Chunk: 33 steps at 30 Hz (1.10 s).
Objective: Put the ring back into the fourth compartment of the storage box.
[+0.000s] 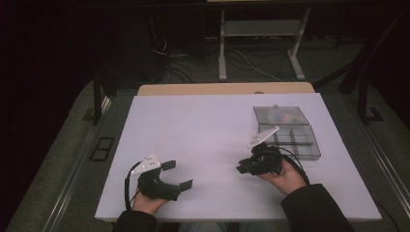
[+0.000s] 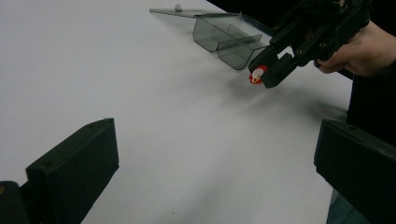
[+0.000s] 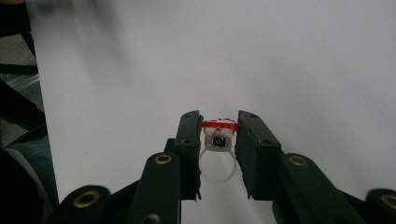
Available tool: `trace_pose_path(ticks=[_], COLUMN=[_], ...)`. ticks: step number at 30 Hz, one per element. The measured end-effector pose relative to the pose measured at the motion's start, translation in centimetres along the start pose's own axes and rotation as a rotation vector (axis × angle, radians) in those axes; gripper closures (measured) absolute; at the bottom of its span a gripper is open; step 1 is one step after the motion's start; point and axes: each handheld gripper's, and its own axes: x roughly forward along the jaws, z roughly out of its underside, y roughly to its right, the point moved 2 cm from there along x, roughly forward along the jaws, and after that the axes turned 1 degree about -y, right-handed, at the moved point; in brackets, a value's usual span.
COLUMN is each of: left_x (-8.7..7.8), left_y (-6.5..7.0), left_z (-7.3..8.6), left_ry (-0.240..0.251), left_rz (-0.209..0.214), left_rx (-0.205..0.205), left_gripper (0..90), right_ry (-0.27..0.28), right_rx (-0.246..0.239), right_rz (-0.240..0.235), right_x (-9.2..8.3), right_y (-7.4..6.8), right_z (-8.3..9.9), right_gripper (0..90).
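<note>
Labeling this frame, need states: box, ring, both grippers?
Compartment box: lid open, lying flat behind it.
Ring: red-topped, clamped between the right gripper's jaws, off the table.
Right gripper: shut on the ring.
Left gripper: jaws wide open, empty.

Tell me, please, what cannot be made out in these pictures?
- Ring: right gripper view, the jaws cover its sides; its red top is seen edge-on.
- Box: high view, contents too dim and small; left gripper view, the right gripper hides its far end.
- Left gripper: left gripper view, frame edges cut its jaws.
</note>
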Motion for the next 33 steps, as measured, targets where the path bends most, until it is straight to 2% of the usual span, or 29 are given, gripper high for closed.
trace_pose_path(ticks=[19,33], left_x=[0.0,0.0], left_y=[0.0,0.0], left_z=[0.0,0.0], left_ry=[0.003,0.004], left_rz=[0.001,0.002], left_rx=[-0.004,-0.005], left_gripper=[0.0,0.0], right_ry=[0.036,0.051], right_rx=[0.002,0.013], right_rz=[0.050,0.086], right_x=[-4.0,-6.0], right_y=[1.5,3.0], right_z=[-1.8,-2.3], right_gripper=[69.4,69.3])
